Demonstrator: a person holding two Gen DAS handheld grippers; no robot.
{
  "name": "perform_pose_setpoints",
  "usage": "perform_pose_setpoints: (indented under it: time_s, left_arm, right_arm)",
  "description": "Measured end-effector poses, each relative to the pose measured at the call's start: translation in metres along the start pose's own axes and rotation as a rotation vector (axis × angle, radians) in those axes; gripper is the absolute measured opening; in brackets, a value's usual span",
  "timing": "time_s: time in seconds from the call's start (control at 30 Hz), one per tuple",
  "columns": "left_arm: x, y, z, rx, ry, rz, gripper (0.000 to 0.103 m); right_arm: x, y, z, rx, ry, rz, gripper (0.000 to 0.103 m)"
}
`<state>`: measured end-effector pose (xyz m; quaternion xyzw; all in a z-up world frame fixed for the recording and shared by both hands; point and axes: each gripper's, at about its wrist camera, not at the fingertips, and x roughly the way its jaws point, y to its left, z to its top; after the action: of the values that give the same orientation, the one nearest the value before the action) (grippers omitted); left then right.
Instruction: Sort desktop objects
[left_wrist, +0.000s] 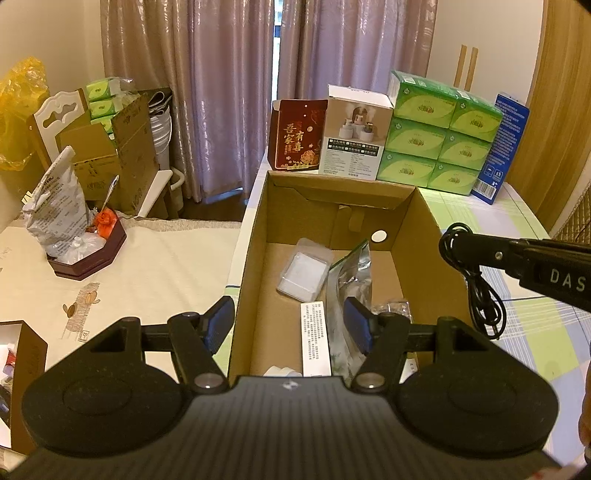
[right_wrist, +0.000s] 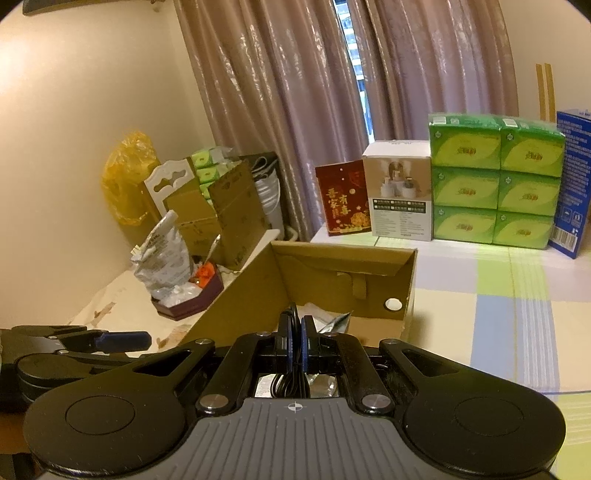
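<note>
Carrying black cable (left_wrist: 480, 295) pinched in right gripper (right_wrist: 296, 334), at right rim of cardboard box (left_wrist: 424, 229). Left gripper (left_wrist: 291, 325) spread, empty, over box. Inside box: plastic case (left_wrist: 304, 271), foil bag (left_wrist: 351, 273), leaflet (left_wrist: 314, 336). Cable not yet dropped in.

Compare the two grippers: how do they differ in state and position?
The left gripper has its jaws wide open and holds nothing; the right gripper is shut on a black cable. The left hangs over the box interior; the right sits at its right wall. Both are black with blue pads.
</note>
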<state>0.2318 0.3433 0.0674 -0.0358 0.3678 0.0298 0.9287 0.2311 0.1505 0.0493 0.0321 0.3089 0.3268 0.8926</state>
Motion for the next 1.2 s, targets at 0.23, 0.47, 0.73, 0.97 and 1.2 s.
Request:
perform_pose_setpoints:
  time_s: [0.23, 0.47, 0.73, 0.97, 1.2]
  left_arm:
    - [-0.001, 0.003, 0.002, -0.003, -0.002, 0.004, 0.060]
    - [-0.002, 0.005, 0.000, -0.010, -0.002, 0.011, 0.060]
    - [-0.012, 0.005, -0.007, -0.020, -0.004, 0.013, 0.067]
    - [-0.031, 0.004, -0.013, -0.030, -0.019, 0.031, 0.077]
    - [-0.062, 0.006, -0.025, -0.043, -0.049, 0.048, 0.095]
  right_arm:
    - [0.004, -0.004, 0.004, 0.043, 0.008, 0.019, 0.008]
    - [0.000, -0.012, 0.004, 0.067, -0.003, 0.009, 0.045]
    - [-0.011, -0.016, -0.006, 0.077, 0.016, 0.001, 0.050]
    - [-0.033, -0.016, -0.016, 0.098, 0.030, -0.001, 0.060]
    - [-0.063, 0.005, -0.033, 0.059, 0.071, -0.010, 0.085]
